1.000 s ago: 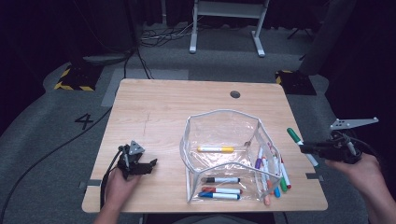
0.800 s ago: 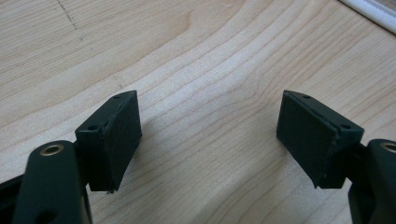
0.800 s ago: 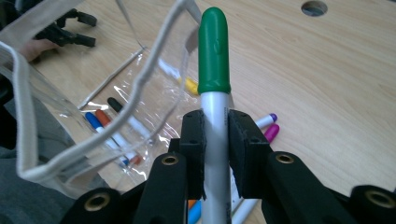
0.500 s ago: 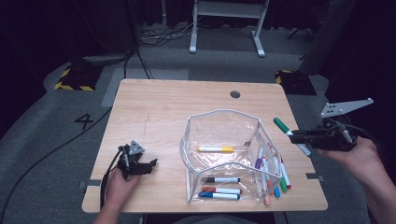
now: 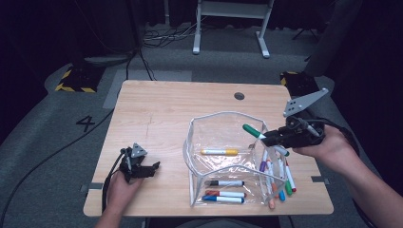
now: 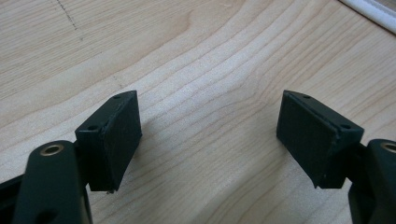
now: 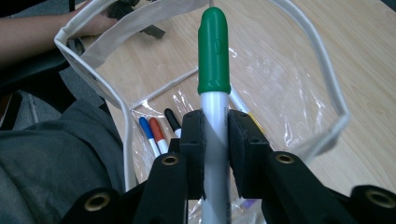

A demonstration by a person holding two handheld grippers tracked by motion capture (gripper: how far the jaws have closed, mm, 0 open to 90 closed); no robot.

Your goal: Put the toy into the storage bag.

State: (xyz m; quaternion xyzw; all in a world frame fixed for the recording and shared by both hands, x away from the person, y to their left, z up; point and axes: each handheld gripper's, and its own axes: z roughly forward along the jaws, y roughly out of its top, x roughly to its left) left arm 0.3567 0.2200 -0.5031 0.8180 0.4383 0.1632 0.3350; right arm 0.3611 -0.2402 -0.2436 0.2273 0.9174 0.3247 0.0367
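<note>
The right claw (image 5: 269,138) is clenched on a green-capped marker (image 7: 214,65), whose cap juts ahead of the jaws over the rim of the clear pouch (image 5: 192,142). Below it, more markers lie inside. Well apart, the left claw (image 5: 153,168) rests released on the desk (image 5: 157,109).

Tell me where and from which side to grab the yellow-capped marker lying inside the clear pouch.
Grip the yellow-capped marker at mid-barrel, coming straight down through the clear pouch's open top. It lies flat and alone on the pouch floor, roughly crosswise to the table, so jaws closing across its width should fit. The left hand-held gripper is open and free.
</note>
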